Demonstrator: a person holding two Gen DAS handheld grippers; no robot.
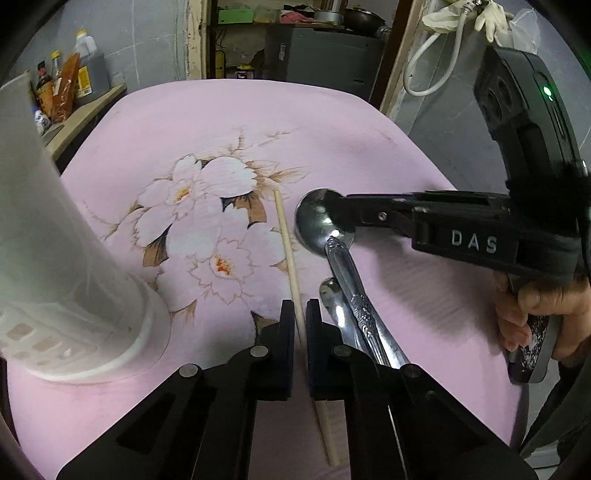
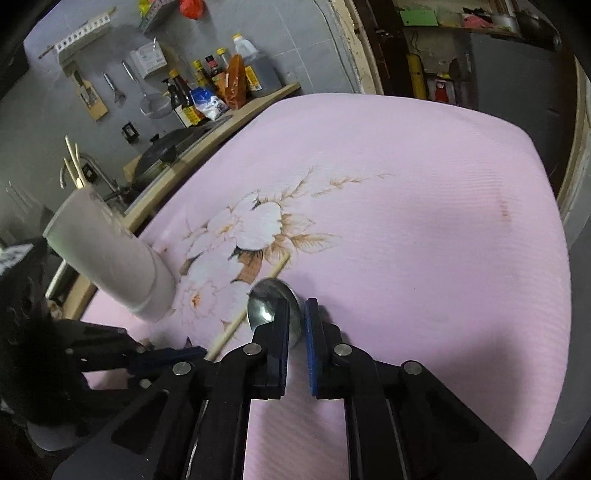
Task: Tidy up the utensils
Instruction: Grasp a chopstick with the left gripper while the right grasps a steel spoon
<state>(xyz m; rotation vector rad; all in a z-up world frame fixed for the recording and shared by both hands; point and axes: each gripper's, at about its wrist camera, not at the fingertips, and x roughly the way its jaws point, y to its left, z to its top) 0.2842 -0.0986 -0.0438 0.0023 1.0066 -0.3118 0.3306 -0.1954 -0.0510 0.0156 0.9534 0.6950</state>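
Chopstick (image 1: 291, 266) lies between holder (image 1: 66, 258) and spoons (image 1: 345, 266) (on cloth (image 1: 221, 122)).

- A pink cloth with a white-and-tan flower print (image 2: 424, 206) covered the table.
- Grey tiled walls (image 2: 303, 55) stood behind it.
- A pale wooden counter (image 2: 236, 118) along the wall carried a cluster of dark sauce bottles and packets (image 2: 218, 85).
- Metal kitchen tools (image 2: 114, 88) hung on the wall above the counter.
- A worn, cream-painted door frame (image 1: 194, 40) opened onto a dim space with a cluttered wooden shelf (image 1: 280, 22) above a grey cabinet (image 1: 321, 55).
- A white hose (image 1: 436, 55) and pale rubber gloves (image 1: 491, 18) hung at the far right.
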